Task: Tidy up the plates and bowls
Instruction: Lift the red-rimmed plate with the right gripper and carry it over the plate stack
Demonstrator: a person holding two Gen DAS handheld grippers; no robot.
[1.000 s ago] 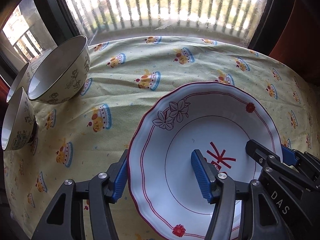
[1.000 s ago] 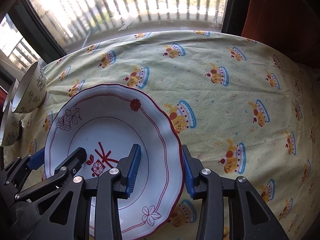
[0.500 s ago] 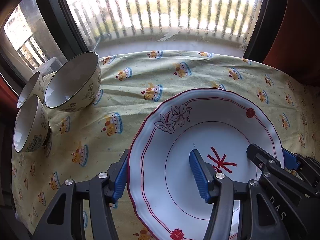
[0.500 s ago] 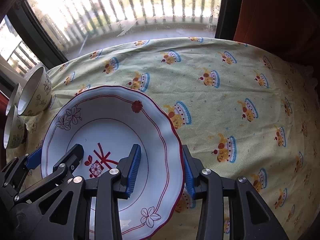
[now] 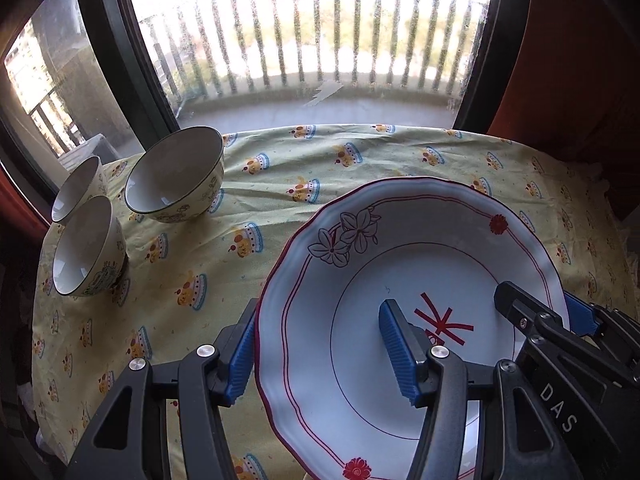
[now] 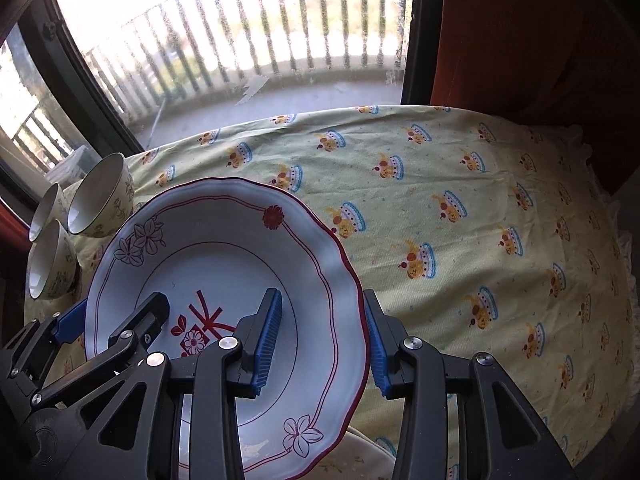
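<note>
A white scalloped plate (image 5: 360, 264) with a red rim line, flower prints and a red centre mark hangs above the yellow patterned tablecloth (image 5: 280, 168). My left gripper (image 5: 320, 344) is shut on its left rim, one blue pad under the edge and one inside the well. My right gripper (image 6: 322, 336) is shut on the opposite rim of the plate (image 6: 224, 248). Each view shows the other gripper across the plate: the right gripper (image 5: 548, 308), the left gripper (image 6: 112, 320). Three floral bowls stand at the table's left: a large bowl (image 5: 176, 176) and two smaller bowls (image 5: 86, 246) (image 5: 78, 188).
Below the lifted plate, the edge of a pale dish (image 6: 360, 452) shows at the near side. A window with a balcony railing (image 5: 320, 52) runs behind the table. An orange curtain (image 6: 520, 40) hangs at the right. The cloth's frilled edge (image 6: 624, 248) drops off on the right.
Both grippers have risen with the plate held between them. The tablecloth and bowls now look farther below, and all three bowls are in full view.
</note>
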